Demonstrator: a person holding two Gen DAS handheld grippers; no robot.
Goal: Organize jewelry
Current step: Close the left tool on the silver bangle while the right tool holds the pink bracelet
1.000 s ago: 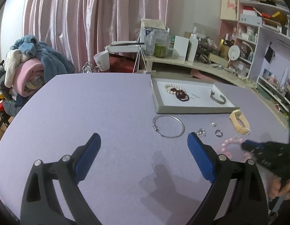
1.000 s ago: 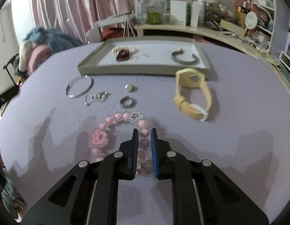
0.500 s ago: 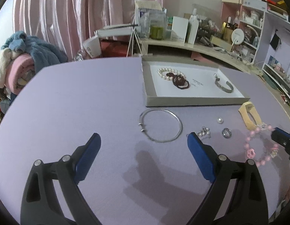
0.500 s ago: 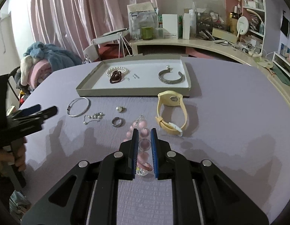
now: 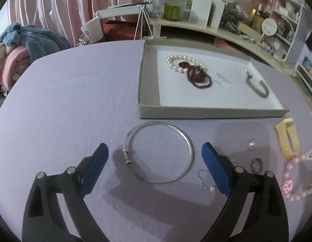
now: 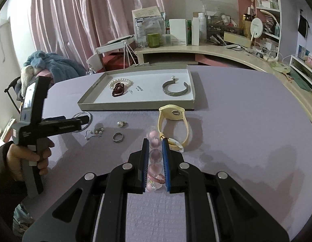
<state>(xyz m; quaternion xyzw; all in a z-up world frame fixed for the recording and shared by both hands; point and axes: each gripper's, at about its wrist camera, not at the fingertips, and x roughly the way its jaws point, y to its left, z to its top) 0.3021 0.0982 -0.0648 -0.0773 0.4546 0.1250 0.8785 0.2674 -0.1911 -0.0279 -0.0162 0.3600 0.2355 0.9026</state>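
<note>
My right gripper (image 6: 154, 141) is shut on a pink bead bracelet (image 6: 155, 155), lifted above the purple table; the bracelet also shows in the left wrist view (image 5: 295, 178). My left gripper (image 5: 155, 151) is open and low over a silver bangle (image 5: 159, 154), which lies between its blue pads. It also shows in the right wrist view (image 6: 83, 120). The grey tray (image 6: 135, 106) holds a pearl bracelet (image 6: 120, 81), a dark red bead bracelet (image 6: 118, 89) and a silver cuff (image 6: 176, 89).
On the table lie a yellow watch (image 6: 173, 125), a ring (image 6: 117, 137), a pearl stud (image 6: 121, 123) and dangling earrings (image 6: 94, 132). A cluttered desk (image 6: 206, 52) stands behind. A pile of clothes (image 6: 53, 64) sits at the far left.
My left gripper moved forward and down until the silver bangle lay between its pads. My right gripper rose and pulled back with the pink bracelet.
</note>
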